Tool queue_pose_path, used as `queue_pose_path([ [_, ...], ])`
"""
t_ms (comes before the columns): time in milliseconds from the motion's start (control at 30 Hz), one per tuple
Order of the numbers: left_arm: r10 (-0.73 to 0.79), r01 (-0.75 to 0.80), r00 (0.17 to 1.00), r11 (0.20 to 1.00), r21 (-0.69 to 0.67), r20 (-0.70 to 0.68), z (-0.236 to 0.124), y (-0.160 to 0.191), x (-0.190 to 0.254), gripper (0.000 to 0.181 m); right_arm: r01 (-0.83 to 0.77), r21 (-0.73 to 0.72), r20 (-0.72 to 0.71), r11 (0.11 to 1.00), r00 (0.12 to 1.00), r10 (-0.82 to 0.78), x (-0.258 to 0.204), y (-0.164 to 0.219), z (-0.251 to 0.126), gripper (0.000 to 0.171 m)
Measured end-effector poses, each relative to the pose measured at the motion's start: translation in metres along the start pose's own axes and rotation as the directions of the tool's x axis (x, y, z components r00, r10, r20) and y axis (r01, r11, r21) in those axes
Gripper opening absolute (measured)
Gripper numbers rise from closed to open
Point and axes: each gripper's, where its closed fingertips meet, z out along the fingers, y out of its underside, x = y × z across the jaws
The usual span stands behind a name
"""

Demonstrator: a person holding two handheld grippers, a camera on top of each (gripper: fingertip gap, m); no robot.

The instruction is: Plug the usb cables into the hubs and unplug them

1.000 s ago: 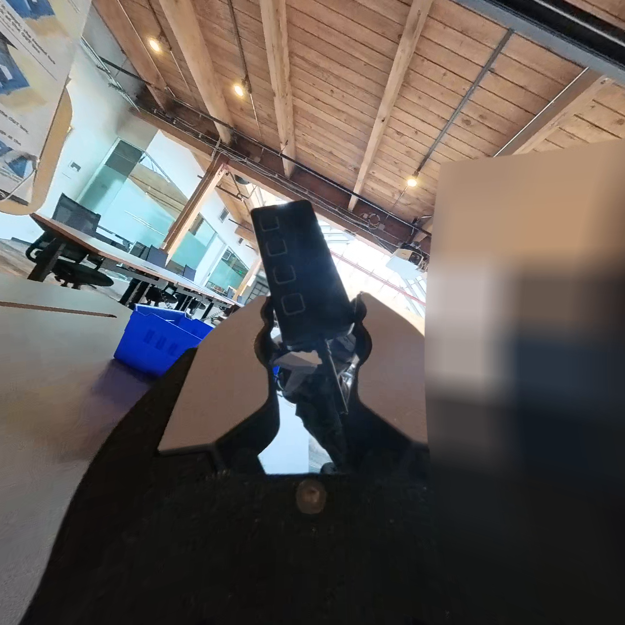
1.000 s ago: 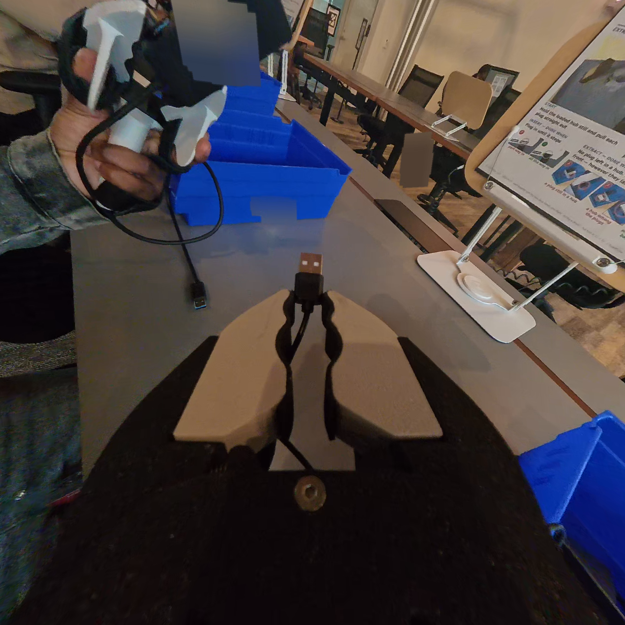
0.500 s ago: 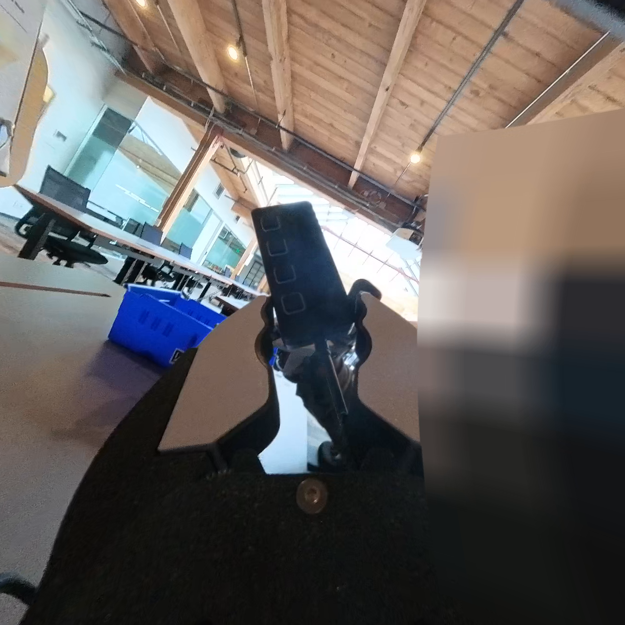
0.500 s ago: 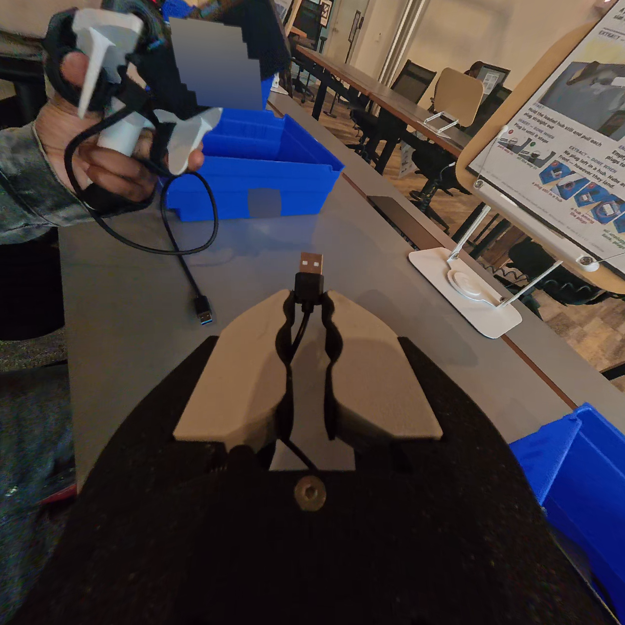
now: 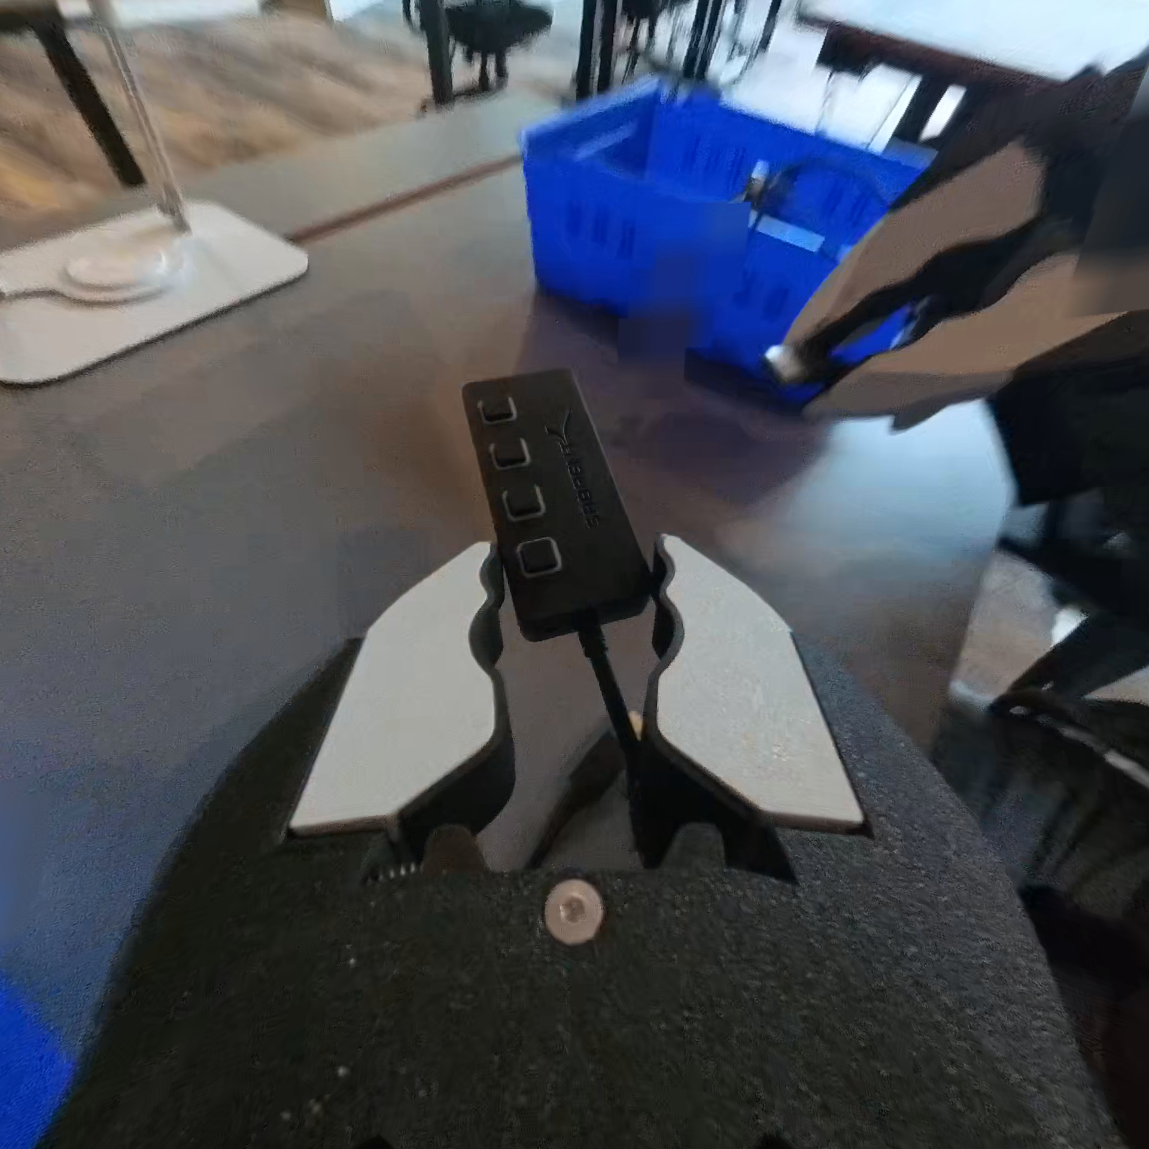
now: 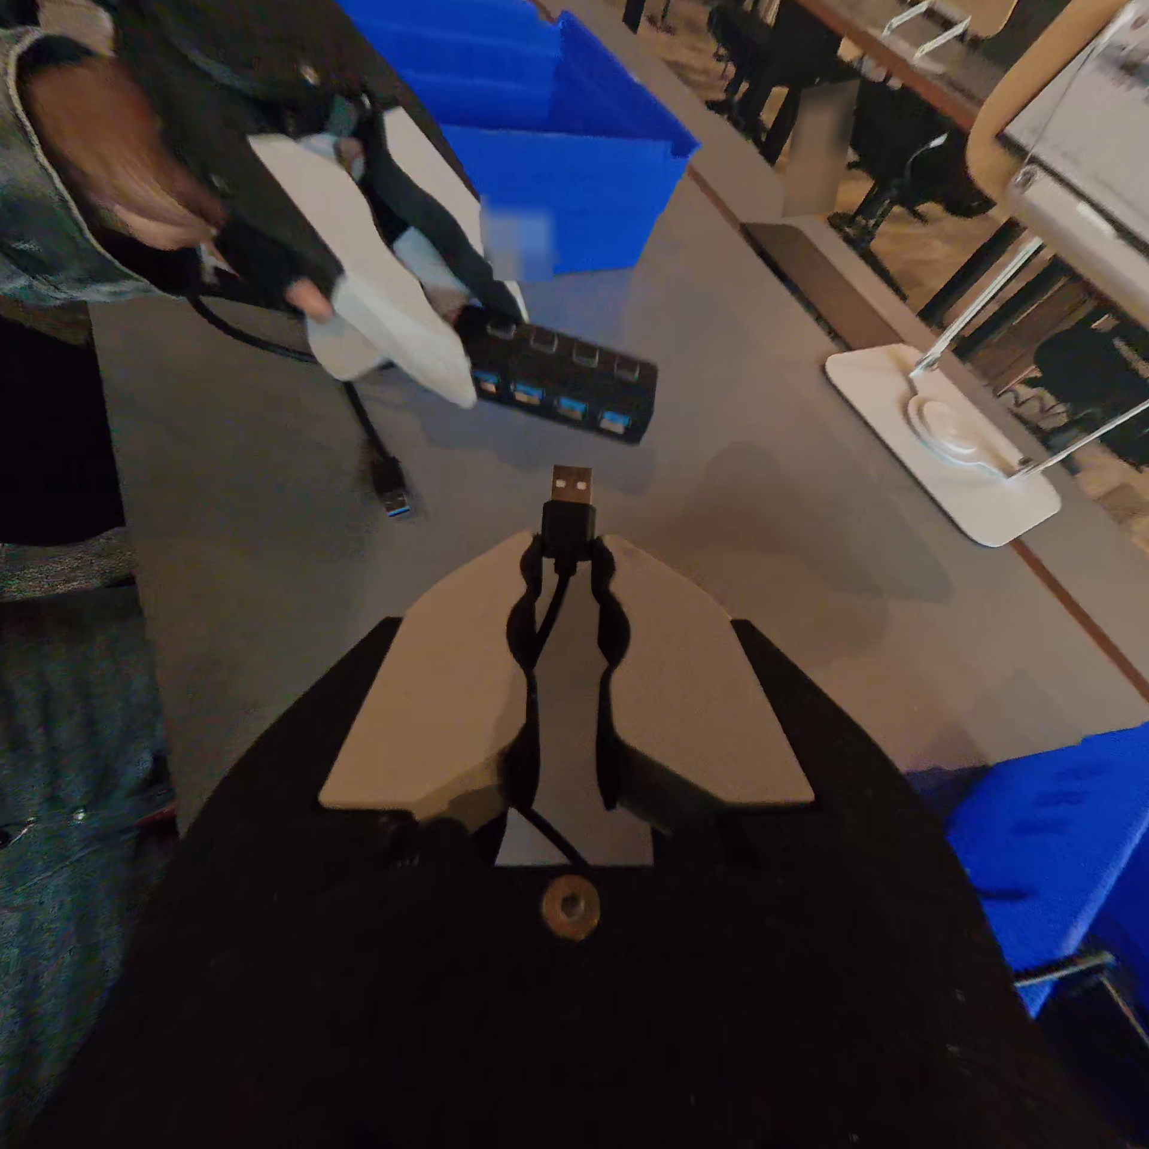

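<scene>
The right tool [image 6: 569, 544] is pinching a black USB plug [image 6: 570, 507] between its fingertips, the metal end pointing forward over the grey bench [image 6: 715, 385], its thin cable trailing back between the fingers. Just ahead and slightly left, the left tool [image 6: 460, 348] is gripping one end of a black hub [image 6: 559, 379], which is showing a row of four blue ports toward the plug, apart from it. The hub's own cable is running down to a loose blue-tipped connector [image 6: 393, 488] lying on the bench. A blue bin [image 6: 559, 143] is sitting behind, and a white stand base [image 6: 939, 441] is resting to the right.
</scene>
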Motion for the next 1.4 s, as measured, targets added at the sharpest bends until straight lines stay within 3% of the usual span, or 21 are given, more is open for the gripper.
queue_pose_path([
  [167,0.136,-0.117,0.99,0.939,-0.323,0.036,0.044,0.059,-0.011,0.046,-0.02,-0.023,0.0,1.0,1.0,0.02,0.007,0.009,-0.001,0.014],
  [267,0.199,-0.176,0.98,0.829,-0.531,-0.014,0.05,0.091,-0.013,0.047,-0.03,-0.004,-0.008,1.0,1.0,0.03,0.013,0.008,-0.007,0.014],
  [300,0.181,-0.158,0.983,0.837,-0.524,-0.008,0.05,0.087,-0.013,0.048,-0.033,0.001,-0.01,0.999,0.999,0.033,0.015,0.007,-0.009,0.014],
  [367,0.239,-0.169,0.97,0.776,-0.608,0.034,0.042,0.092,-0.023,0.073,-0.036,0.012,-0.011,0.999,0.999,0.036,0.017,0.006,-0.012,0.014],
  [500,0.283,-0.171,0.958,0.696,-0.698,0.047,0.038,0.092,-0.025,0.079,-0.042,0.03,-0.018,0.999,0.999,0.043,0.021,0.006,-0.017,0.014],
  [667,0.111,-0.084,0.993,0.553,-0.829,-0.027,0.029,0.105,-0.017,0.065,-0.046,0.056,-0.035,0.997,0.998,0.048,0.026,0.002,-0.026,0.014],
  [933,0.158,-0.117,0.986,0.461,-0.88,-0.049,0.026,0.105,-0.011,0.05,-0.027,0.089,-0.059,0.996,0.998,0.033,0.027,-0.007,-0.04,0.014],
  [1033,0.218,-0.193,0.972,0.503,-0.842,-0.093,0.026,0.103,-0.009,0.048,0.005,0.06,-0.056,0.998,0.998,-0.001,0.022,-0.003,-0.041,0.014],
  [1100,0.145,-0.16,0.985,0.586,-0.795,-0.091,0.026,0.105,-0.002,0.048,0.024,0.037,-0.038,0.999,0.999,-0.023,0.017,0.001,-0.038,0.014],
  [1233,-0.131,0.058,0.987,0.825,-0.562,-0.09,0.034,0.088,0.021,0.047,0.051,-0.019,0.048,0.998,0.998,-0.05,0.0,0.012,-0.018,0.014],
  [1400,-0.294,0.257,0.949,0.931,-0.258,-0.115,0.035,0.061,0.035,0.047,0.036,-0.152,0.221,0.988,0.975,-0.002,-0.03,0.039,0.014,0.014],
])
